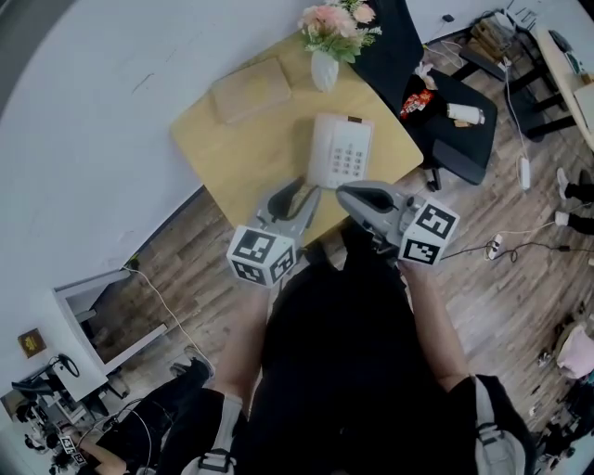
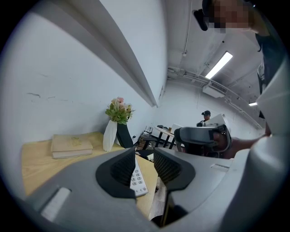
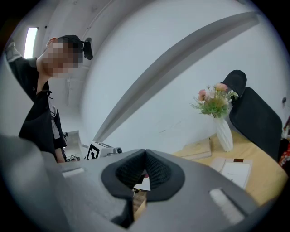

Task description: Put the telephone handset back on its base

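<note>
Telephone, white with a grey keypad, lies near the front edge of a yellow wooden table in the head view. Its handset appears to lie along the left side of the body, though the picture is too small to be sure it is seated. Behind it stand a white vase of pink flowers and a tan book. A black chair stands at the table's right. The left gripper and the right gripper hang side by side just in front of the telephone, neither touching it.

The left gripper view shows the left gripper's jaws standing apart with nothing gripped. The telephone's keypad shows through the gap, lying on the table beyond. The vase and the book sit farther back by the wall.

The right gripper view shows the right gripper's ribbed pads meeting at their tips, closed on nothing. The telephone lies off to the right on the table, well clear of the jaws, with the vase and chair behind it. The marker cube of the left gripper shows at the left.
</note>
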{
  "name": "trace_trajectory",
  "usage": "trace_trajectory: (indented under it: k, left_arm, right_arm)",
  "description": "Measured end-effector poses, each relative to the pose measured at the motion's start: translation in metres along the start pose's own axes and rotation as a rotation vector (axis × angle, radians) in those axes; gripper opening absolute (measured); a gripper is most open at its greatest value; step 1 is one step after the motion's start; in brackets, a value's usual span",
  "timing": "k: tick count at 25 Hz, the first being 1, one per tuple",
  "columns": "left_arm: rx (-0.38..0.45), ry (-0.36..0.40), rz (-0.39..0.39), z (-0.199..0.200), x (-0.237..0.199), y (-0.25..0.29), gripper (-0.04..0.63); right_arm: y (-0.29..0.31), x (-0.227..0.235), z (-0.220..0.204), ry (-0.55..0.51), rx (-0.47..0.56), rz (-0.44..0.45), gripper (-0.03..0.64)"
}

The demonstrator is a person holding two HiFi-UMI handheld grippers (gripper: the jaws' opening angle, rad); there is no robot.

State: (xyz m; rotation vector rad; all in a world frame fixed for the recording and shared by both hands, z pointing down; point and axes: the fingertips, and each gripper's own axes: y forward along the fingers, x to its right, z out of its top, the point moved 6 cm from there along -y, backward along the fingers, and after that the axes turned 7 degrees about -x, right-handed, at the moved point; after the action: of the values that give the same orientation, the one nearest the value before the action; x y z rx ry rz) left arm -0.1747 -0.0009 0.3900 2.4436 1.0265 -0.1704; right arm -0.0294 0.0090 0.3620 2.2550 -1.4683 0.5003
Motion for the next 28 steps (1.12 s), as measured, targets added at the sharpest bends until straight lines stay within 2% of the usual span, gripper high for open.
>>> trace_trajectory:
  k: [7,15,28]
  left_arm:
    - [0.024,0.014,-0.03,0.01,0.01,-0.01,0.087]
    - [0.051,0.049,-0.058,0.019,0.021,-0.02,0.033]
    - [0.037,0.046,-0.068,0.014,0.019,-0.03,0.014]
  right_arm:
    - [-0.006,-0.008,0.004,-0.072,-0.03,-0.066,0.0]
    - [-0.013,-0.016,0.006,-0.102,-0.024,-0.107,0.0]
    - [-0.019,-0.024,-0.003,-0.116,-0.029,-0.158,0.0]
